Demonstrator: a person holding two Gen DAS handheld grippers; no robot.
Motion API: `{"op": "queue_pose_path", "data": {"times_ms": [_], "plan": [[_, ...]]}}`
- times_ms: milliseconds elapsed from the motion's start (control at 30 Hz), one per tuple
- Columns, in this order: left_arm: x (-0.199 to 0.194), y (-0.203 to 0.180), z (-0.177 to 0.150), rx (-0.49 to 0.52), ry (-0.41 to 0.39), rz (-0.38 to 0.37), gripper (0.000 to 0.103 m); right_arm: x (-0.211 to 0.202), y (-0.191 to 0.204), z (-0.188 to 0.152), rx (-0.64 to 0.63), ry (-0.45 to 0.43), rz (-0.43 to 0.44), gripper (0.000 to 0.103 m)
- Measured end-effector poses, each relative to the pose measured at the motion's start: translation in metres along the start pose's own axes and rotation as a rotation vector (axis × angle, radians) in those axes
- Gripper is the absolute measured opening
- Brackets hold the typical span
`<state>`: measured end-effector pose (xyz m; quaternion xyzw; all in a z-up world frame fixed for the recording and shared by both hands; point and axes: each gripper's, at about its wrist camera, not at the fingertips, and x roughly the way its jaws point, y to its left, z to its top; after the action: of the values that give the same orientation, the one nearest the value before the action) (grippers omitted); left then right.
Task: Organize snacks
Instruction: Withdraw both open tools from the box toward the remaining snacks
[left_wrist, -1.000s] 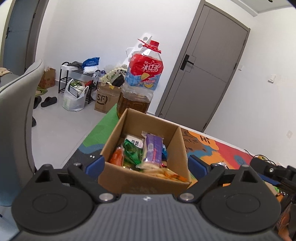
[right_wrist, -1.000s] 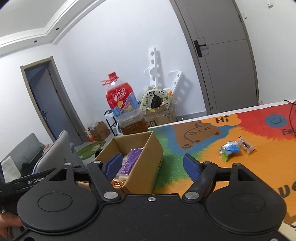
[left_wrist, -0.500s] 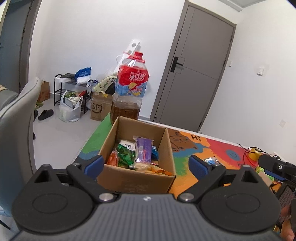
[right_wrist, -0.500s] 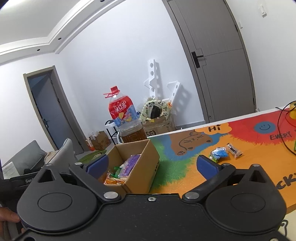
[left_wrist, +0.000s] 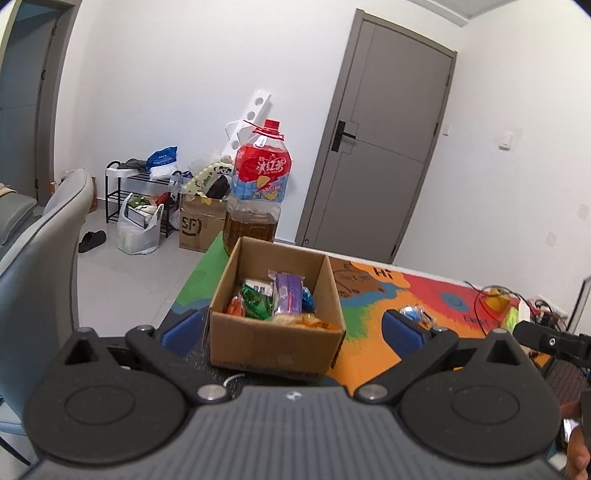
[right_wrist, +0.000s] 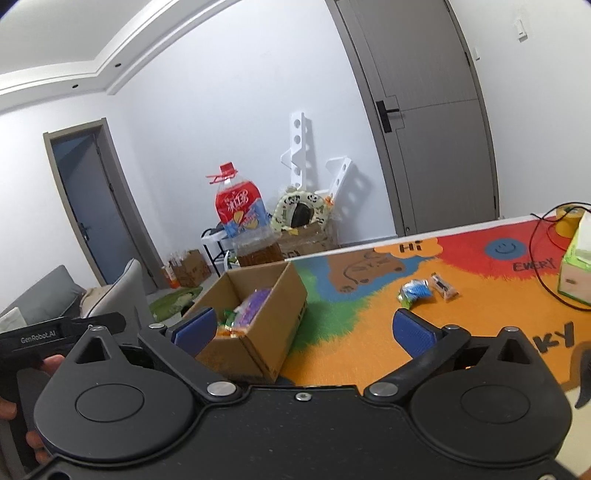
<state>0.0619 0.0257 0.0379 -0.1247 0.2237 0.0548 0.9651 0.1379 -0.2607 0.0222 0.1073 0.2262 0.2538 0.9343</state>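
An open cardboard box (left_wrist: 277, 343) stands on the left end of the colourful mat (right_wrist: 369, 332). It holds a purple packet (left_wrist: 288, 297), a green packet (left_wrist: 255, 301), an orange one (left_wrist: 236, 306) and other snacks. My left gripper (left_wrist: 293, 328) hangs open just short of the box, its blue pads apart on either side of it, touching nothing. My right gripper (right_wrist: 303, 331) is also open and empty, to the right of the box (right_wrist: 280, 295). A blue-green packet (right_wrist: 415, 291) and a small dark wrapped snack (right_wrist: 443, 286) lie loose on the mat.
A large bottle of brown drink (left_wrist: 258, 192) stands right behind the box. A green tissue box (right_wrist: 576, 269), a black cable (right_wrist: 539, 258) and a yellow tape roll (right_wrist: 569, 221) sit at the mat's far right. A grey chair (left_wrist: 44, 266) is at the left.
Both grippers have drawn back and up from the box, which looks smaller now. The right jaws have spread from partly open to wide. The snacks have not moved.
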Motion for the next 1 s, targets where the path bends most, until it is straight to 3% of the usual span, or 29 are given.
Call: {"op": "queue_pose_path", "data": {"times_ms": [600,1000], "plan": [[-0.021,0.02,-0.028,0.028,0.069,0.07,0.103,-0.011,0.011,-0.031,-0.059,0.103,0.009,0.103],[-0.027,0.011,-0.037,0.066,0.078,0.04,0.103,-0.02,0.015,-0.032,-0.068,0.109,0.008,0.103]]}}
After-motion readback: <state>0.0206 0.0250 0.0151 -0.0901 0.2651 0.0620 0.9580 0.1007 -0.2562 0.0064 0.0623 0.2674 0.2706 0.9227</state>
